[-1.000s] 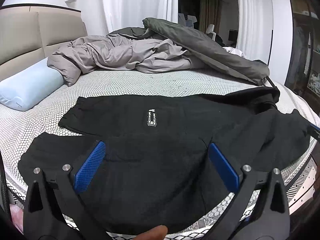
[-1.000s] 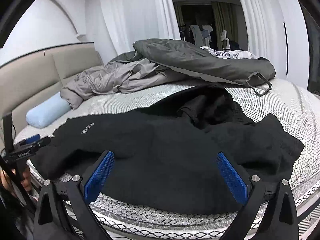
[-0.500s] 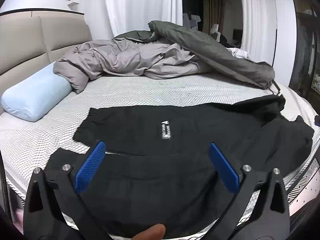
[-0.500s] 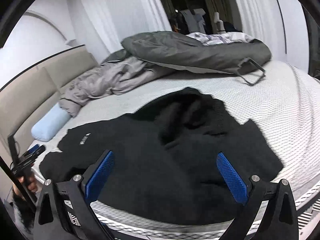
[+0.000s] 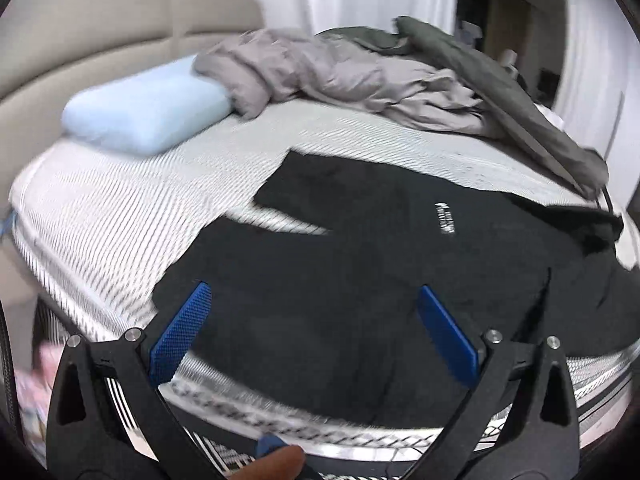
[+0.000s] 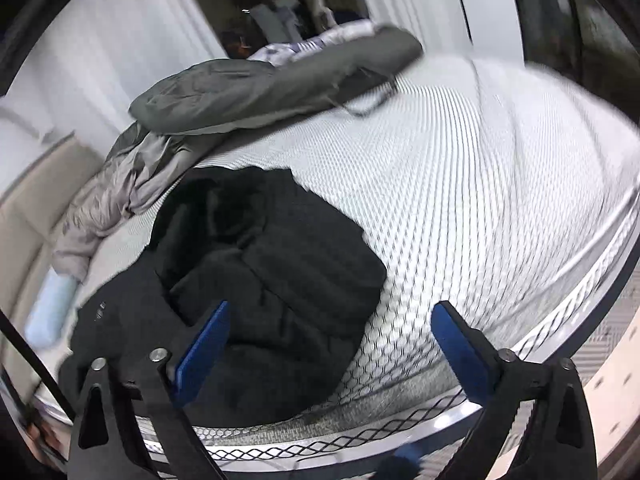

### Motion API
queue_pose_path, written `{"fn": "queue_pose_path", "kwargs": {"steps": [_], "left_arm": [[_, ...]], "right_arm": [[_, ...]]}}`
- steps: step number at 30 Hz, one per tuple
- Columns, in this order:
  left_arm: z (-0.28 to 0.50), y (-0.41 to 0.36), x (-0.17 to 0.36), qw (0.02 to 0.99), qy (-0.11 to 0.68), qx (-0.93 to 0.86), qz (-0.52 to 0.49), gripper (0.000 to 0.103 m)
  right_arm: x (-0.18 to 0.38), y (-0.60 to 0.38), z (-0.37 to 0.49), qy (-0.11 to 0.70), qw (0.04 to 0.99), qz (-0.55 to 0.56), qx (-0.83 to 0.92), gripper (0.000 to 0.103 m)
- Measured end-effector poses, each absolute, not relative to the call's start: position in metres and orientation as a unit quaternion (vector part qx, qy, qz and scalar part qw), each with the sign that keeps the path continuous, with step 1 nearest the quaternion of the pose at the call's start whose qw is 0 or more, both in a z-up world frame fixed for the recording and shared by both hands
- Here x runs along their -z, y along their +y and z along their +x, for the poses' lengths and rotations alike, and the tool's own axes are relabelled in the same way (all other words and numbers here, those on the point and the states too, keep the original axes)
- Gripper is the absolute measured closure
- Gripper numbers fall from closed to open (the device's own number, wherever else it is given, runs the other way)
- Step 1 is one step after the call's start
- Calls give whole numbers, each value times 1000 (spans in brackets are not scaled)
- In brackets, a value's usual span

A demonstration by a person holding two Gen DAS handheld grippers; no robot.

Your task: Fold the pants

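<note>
the left gripper (image 5: pixel 312 312) is being held with its jaws spread wide and nothing between them, just above the near leg of the black pants (image 5: pixel 360 280). the pants are lying flat on the mattress (image 5: pixel 120 220), their long axis running from 9 toward 3 o'clock — leg ends at 10 o'clock, bunched waist at 2. the right gripper (image 6: pixel 330 320) is likewise being held agape and empty; the crumpled waist is lying at its 11 o'clock. a blue pillow (image 5: pixel 144 116) and a grey duvet (image 5: pixel 340 72) are lying beyond, well apart — nothing is judged to be blocking.
</note>
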State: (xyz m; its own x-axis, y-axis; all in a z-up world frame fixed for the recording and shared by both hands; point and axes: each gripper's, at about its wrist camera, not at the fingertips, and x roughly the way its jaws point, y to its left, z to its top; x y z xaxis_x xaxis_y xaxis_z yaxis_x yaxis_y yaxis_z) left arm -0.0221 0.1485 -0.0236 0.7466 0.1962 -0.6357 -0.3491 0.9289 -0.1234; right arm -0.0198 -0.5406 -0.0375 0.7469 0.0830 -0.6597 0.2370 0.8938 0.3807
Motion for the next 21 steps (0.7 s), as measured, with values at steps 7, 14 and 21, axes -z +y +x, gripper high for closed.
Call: {"fn": "queue_pose_path", "kwargs": {"steps": [7, 14, 21], "left_arm": [[-62, 203, 53, 905, 346, -169, -184, 5], [-71, 235, 102, 863, 401, -119, -283, 27], [-56, 236, 114, 871, 396, -82, -278, 47]], "right_arm": [[54, -544, -2, 358, 891, 280, -6, 18], [47, -519, -1, 354, 895, 271, -12, 18], [44, -518, -8, 354, 898, 263, -7, 18]]}}
